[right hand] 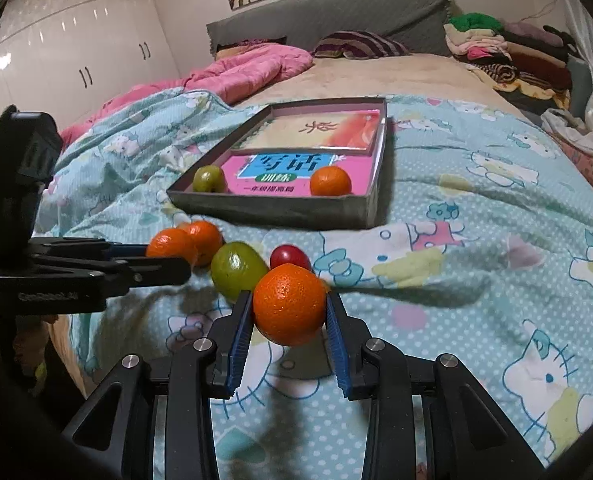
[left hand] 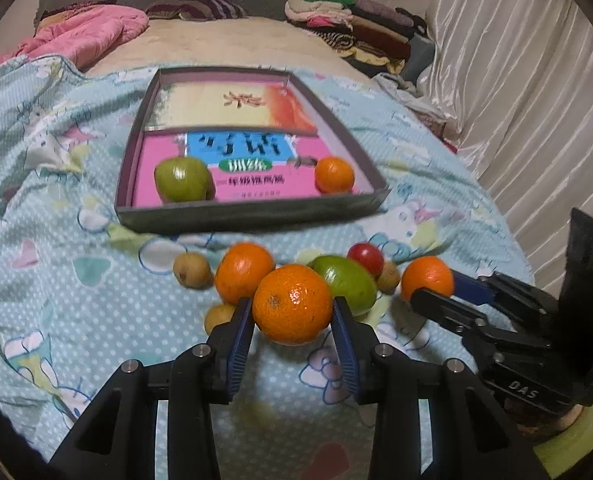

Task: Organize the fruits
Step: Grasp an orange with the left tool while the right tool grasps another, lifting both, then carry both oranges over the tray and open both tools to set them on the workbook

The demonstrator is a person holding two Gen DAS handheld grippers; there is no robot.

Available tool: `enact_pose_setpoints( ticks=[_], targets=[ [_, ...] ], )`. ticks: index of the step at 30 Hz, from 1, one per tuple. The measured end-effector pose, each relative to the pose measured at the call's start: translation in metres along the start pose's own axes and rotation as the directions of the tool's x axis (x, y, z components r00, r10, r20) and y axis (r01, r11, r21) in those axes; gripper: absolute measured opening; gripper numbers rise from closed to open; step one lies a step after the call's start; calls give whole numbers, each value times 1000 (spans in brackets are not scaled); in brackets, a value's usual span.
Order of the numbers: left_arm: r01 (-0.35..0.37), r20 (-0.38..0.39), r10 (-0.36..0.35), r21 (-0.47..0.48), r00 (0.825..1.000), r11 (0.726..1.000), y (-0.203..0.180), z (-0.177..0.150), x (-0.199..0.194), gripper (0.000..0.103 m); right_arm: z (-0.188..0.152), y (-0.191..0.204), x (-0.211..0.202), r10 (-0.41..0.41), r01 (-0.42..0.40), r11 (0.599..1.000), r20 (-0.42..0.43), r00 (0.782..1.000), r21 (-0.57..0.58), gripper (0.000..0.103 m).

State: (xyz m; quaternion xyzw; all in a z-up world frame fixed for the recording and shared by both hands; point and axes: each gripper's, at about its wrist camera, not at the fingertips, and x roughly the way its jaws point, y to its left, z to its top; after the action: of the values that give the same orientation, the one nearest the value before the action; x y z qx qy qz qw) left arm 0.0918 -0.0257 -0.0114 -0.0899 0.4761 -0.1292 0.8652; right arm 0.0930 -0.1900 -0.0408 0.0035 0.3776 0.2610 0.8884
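Already the job looked partly done. Largest in view was the bed under its pale blue cartoon-print quilt (left hand: 56, 280), and on it, at twelve o'clock from both tools, lay the shallow grey cardboard box tray (left hand: 252, 216) lined with printed booklets. Inside its near end sat two sorted fruits: a green apple-like fruit (left hand: 182, 179) at the left corner and a small orange mandarin (left hand: 334, 174) at the right corner, well apart from each other.

Between the tray and the tools lay the unsorted heap on the quilt. It held a long green fruit (left hand: 350, 278), one loose orange mandarin (left hand: 243, 276), a small red round fruit (left hand: 365, 257), and three little tan-yellow fruits (left hand: 191, 269), all close together.

The left tool (left hand: 293, 312) had its blue-padded jaws narrowed onto an orange mandarin (left hand: 292, 303), pressing it on both sides; it appeared lifted clear of the quilt. The right tool (right hand: 290, 312), seen at three o'clock in the left view, likewise gripped its own orange mandarin (right hand: 289, 303) between both pads.

By my reckoning two fruits were placed, two were in hand and still to be carried to the tray, and roughly six remained on the bed.
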Motion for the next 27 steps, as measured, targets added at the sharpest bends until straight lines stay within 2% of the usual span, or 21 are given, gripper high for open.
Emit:
enact_pose_setpoints(
  ticks=[13,27],
  targets=[
    [-15,29,15,7,999,1000,3,31,3,39,36,-13,9,-26,25,1000,40,999,3,36],
    [-47,33,46,28,998,999,7,72,28,39,73,-34,21,-44,44,999,64,997,4,37]
  ],
)
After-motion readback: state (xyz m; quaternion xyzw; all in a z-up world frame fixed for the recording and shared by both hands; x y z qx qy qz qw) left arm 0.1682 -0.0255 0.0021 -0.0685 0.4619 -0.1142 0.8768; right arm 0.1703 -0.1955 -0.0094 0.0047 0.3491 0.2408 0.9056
